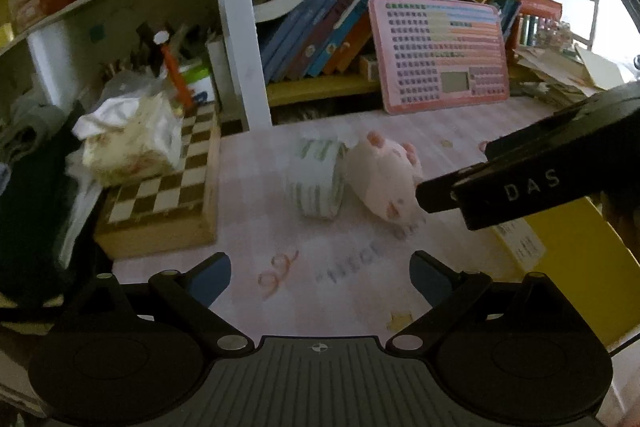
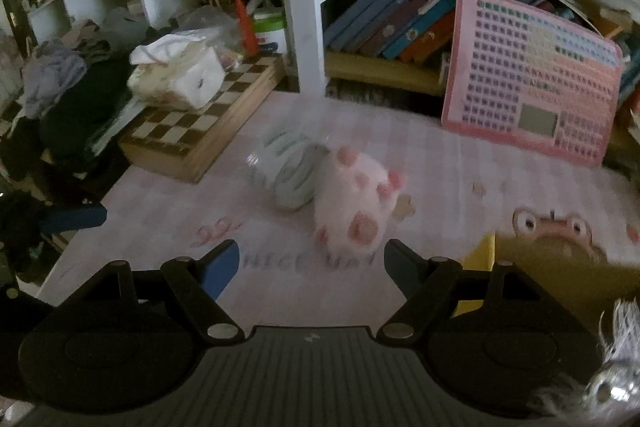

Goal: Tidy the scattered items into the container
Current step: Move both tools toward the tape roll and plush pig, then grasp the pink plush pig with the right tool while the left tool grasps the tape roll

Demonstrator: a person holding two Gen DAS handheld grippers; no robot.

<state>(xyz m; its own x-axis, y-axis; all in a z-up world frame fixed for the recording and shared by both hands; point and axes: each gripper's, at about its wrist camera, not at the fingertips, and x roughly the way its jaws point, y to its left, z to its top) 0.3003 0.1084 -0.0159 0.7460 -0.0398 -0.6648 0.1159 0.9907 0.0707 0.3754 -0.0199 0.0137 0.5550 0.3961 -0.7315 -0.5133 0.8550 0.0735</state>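
Bookshelves crammed with books are backing a table (image 2: 460, 155) covered by a pink printed mat.

Right claw (image 2: 310, 263): its jaws are standing wide and holding nothing. It is hovering just short of a pink plush toy (image 2: 354, 203), which is lying on the mat. Touching the toy's far side is a green-striped white bundle (image 2: 290, 173); whether it is cloth or a soft pack cannot be told.

Left claw (image 1: 320, 277): its jaws are likewise standing wide and gripping nothing. It is pointing down at bare mat, with the same bundle (image 1: 320, 183) and toy (image 1: 384, 179) lying further ahead.

Yellow container (image 1: 580, 267): it is sitting at the table's right edge, near the toy. Its inside is not showing in either view, so its contents cannot be told.

Further out, a pink keypad board (image 2: 532, 79) is leaning against the books, and a chessboard box (image 2: 200, 123) is carrying a tissue pack (image 2: 180, 75).

Progress, as a judgement: both loose items are lying outside the container, ungrasped. Picking up and depositing each one is remaining, probably starting with the toy.
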